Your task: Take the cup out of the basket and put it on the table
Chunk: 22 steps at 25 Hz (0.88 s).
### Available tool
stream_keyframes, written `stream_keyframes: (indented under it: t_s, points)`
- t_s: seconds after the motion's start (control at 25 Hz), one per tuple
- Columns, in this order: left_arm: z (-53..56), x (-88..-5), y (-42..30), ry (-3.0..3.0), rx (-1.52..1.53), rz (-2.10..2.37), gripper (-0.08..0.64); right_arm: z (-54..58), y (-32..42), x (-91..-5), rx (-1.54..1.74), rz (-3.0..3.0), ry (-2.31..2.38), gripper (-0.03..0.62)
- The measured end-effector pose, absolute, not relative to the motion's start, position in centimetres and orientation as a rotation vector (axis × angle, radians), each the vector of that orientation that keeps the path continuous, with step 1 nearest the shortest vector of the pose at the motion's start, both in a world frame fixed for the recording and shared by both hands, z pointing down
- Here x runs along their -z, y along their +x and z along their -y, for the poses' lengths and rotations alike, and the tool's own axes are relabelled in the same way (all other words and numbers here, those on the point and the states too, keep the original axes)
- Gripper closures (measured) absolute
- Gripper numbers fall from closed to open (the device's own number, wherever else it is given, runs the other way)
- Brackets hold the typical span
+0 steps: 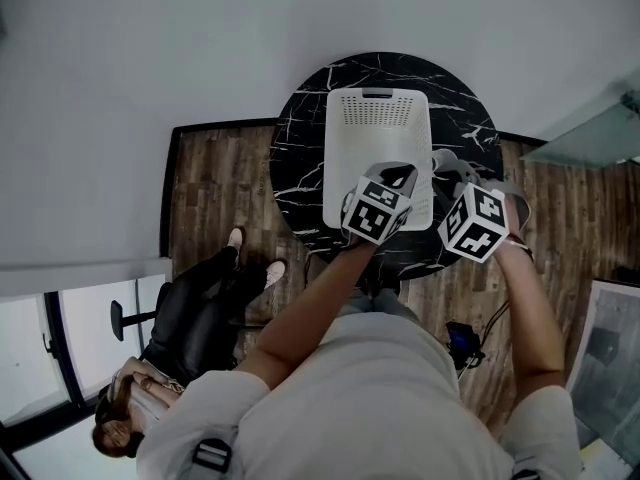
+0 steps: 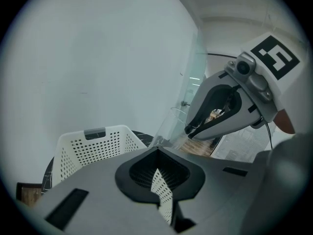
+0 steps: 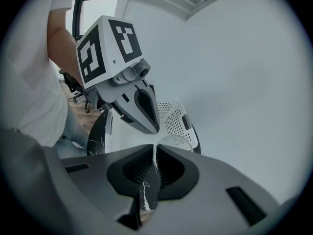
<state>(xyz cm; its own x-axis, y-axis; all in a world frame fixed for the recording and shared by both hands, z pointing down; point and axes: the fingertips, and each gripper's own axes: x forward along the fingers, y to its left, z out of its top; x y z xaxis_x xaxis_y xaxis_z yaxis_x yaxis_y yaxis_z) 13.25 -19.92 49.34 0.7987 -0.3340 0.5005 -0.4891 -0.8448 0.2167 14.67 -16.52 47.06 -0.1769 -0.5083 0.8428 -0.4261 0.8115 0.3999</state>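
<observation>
Basket and cup on a round table, seen from above.
The basket (image 1: 378, 118) stands across the middle of the table (image 1: 298, 138). The left gripper (image 1: 398, 178) closes on the basket's near rim. The right gripper (image 1: 446, 171), just right of it, pinches the rim of the cup (image 2: 170, 126). A seated person (image 1: 190, 318) is left of the table.

Both arms reach forward, side by side. Left gripper (image 1: 398, 178) jaws together, empty. Right gripper (image 1: 452, 171) pinches cup (image 2: 168, 126) wall.
</observation>
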Motion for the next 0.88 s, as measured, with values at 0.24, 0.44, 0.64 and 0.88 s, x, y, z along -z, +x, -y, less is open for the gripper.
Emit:
stream_keyframes:
  t_s: [0.24,0.44,0.64,0.88]
  points:
    - [18.2,-48.9,17.2,2.697,-0.658,0.518,0.555,14.5,18.3,-46.6,0.037,1.757,0.783,0.568]
    - [16.2,-49.0,20.4,2.725,-0.671,0.418,0.555,12.7,21.2,-46.8,-0.01,1.724,0.84,0.568]
    - [14.3,-49.2,23.1,2.742,-0.683,0.33,0.555,10.9,23.6,-47.2,-0.054,1.69,0.878,0.568]
    - [12.6,-49.6,25.6,2.752,-0.702,0.252,0.555,9.1,25.8,-47.7,-0.1,1.663,0.921,0.568]
